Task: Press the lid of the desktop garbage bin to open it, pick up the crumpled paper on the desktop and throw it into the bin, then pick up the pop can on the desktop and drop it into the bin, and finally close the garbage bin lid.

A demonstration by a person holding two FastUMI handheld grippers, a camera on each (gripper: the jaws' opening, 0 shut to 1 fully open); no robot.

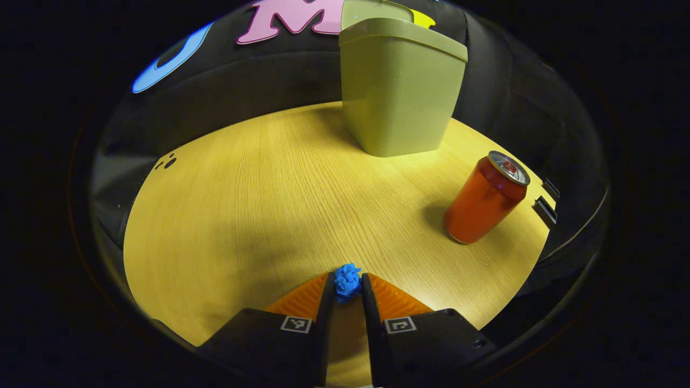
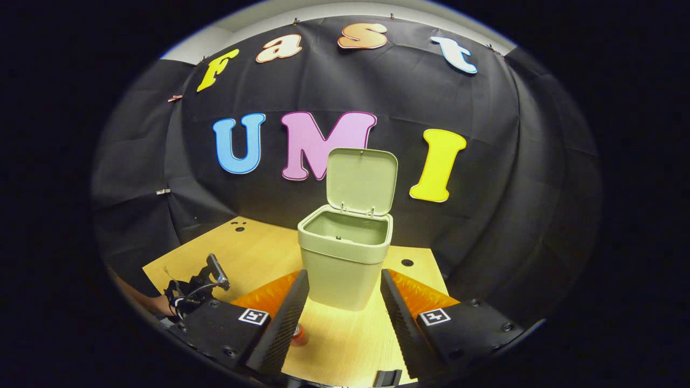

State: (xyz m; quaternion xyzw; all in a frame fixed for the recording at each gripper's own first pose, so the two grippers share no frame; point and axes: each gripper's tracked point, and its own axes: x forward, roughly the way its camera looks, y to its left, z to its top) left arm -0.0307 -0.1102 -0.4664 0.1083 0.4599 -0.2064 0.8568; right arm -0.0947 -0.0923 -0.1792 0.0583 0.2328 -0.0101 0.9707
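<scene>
The blue crumpled paper (image 1: pixel 347 281) sits pinched between the tips of my left gripper (image 1: pixel 347 288), low over the near part of the wooden table (image 1: pixel 242 215). The red pop can (image 1: pixel 485 200) stands upright to the right. Behind it is the green bin (image 1: pixel 399 91). In the right gripper view the bin (image 2: pixel 345 269) stands straight ahead with its lid (image 2: pixel 361 180) swung up and its inside bare. My right gripper (image 2: pixel 344 280) is open, its fingers framing the bin from a short way off. A sliver of the can (image 2: pixel 299 335) peeks past one finger.
The other gripper, with a hand on it, shows low at the left (image 2: pixel 197 288). The black cloth wall hangs close behind the bin. Small holes (image 1: pixel 167 160) mark the table's far left, and black fittings (image 1: pixel 545 207) sit on its right edge.
</scene>
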